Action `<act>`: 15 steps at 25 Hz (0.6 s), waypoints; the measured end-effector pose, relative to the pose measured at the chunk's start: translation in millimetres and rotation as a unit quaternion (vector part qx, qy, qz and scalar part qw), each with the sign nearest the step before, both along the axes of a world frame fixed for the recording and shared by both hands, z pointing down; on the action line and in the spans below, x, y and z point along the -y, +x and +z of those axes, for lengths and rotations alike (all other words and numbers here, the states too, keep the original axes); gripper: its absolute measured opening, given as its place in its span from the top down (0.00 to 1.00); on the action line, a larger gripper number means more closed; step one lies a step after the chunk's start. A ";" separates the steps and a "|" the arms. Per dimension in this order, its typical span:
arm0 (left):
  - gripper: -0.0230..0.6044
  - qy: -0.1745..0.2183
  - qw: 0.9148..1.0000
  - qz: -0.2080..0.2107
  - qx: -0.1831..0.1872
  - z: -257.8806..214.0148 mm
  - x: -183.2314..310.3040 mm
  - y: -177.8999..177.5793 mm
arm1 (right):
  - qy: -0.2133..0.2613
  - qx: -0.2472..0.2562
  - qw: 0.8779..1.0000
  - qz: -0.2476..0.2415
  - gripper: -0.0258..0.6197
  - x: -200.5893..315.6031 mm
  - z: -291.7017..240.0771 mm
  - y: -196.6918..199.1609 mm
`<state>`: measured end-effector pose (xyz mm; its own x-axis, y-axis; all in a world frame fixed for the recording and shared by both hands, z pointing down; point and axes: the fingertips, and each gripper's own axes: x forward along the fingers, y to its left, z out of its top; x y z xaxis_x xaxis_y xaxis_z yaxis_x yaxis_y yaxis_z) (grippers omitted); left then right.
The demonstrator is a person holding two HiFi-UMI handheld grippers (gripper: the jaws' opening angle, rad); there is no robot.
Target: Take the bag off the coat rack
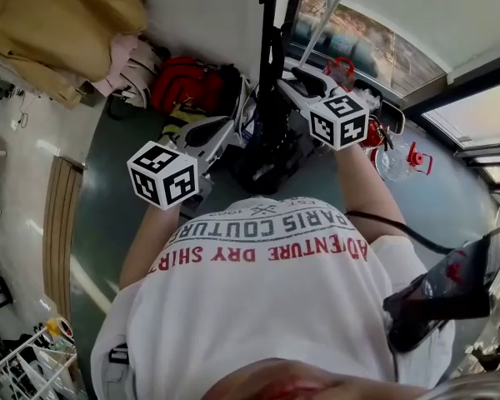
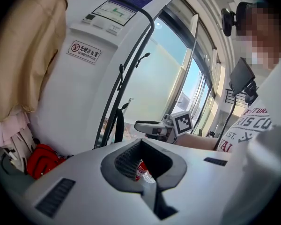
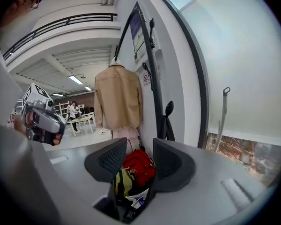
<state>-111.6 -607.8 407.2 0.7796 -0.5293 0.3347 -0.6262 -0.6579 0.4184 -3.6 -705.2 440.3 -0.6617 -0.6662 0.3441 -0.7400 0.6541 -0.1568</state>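
Grippers frame the black rack [image 1: 272, 23] in the head view: our left gripper [image 1: 227, 130] and right gripper [image 1: 297, 78] both point toward its pole. The red bag [image 1: 187, 82] lies on the floor left of the pole, against the wall.

In the left gripper view we see the jaws closed together, gripping nothing.

In the right gripper view our jaws stand wide and empty. The red bag shows through the gap, well apart from them, beside a yellow bag [image 3: 123, 182] and below a tan coat [image 3: 117, 97].
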 end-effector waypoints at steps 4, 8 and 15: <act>0.96 -0.007 1.000 -0.005 0.001 8.7 21.8 -10.9 | -0.008 -0.001 1.000 0.023 0.72 39.0 16.1 -1.3; 0.96 -0.019 1.000 -0.005 0.003 18.5 34.9 -16.8 | -0.016 0.000 0.999 0.051 0.73 74.6 28.3 -2.3; 0.96 -0.026 1.000 -0.015 0.003 27.1 52.8 -28.4 | -0.033 -0.003 0.997 0.068 0.73 108.1 47.9 -12.3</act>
